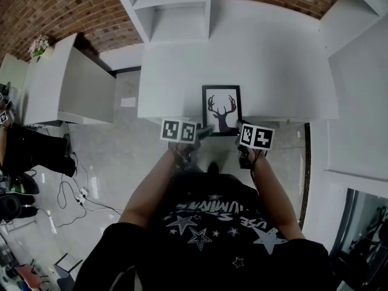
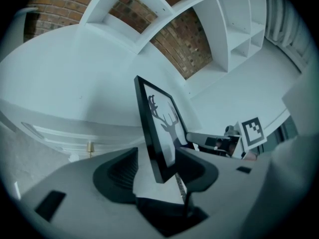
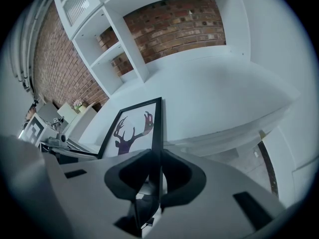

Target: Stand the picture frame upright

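Observation:
The black picture frame (image 1: 221, 110) with a deer print sits near the front edge of the white table (image 1: 273, 59). From the left gripper view the picture frame (image 2: 158, 128) appears raised at a tilt off the tabletop. My left gripper (image 1: 203, 130) is open: the frame's left edge stands between its wide jaws (image 2: 159, 169), close to the right pad and well apart from the left pad. My right gripper (image 1: 241, 127) is shut on the frame's right edge, and in its own view both pads (image 3: 172, 176) press the thin black edge of the picture frame (image 3: 130, 129).
A white shelf unit (image 1: 176, 8) stands at the back of the table against a brick wall (image 1: 54, 8). A white cabinet (image 1: 66, 83) is to the left and white panels (image 1: 357, 96) to the right. Cables (image 1: 73, 193) lie on the tiled floor below.

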Motion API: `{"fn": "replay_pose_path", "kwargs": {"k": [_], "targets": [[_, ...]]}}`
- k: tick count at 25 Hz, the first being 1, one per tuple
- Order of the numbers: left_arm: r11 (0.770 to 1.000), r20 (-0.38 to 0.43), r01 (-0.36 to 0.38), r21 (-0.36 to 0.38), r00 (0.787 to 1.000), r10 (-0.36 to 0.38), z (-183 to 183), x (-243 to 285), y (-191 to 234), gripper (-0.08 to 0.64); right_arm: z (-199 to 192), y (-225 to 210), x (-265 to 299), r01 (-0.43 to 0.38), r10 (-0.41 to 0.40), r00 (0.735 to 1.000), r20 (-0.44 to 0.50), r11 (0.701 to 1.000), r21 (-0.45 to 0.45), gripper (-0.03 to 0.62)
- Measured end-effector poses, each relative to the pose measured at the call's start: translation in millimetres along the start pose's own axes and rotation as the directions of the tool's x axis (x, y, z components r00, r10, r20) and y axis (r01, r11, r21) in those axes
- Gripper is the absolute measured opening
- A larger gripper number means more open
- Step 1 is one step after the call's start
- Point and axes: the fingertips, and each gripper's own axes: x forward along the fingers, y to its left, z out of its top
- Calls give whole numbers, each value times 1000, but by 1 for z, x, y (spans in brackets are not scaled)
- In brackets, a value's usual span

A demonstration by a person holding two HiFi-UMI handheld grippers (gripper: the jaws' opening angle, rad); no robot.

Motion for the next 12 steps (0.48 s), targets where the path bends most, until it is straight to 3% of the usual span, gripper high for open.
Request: {"fn": "replay_pose_path", "kwargs": {"k": [12], "targets": [[1000,-27,-14,-5,1000,14,3,12,4,177,-4,0,-1,-6,6,1000,3,1000,1,78]]}}
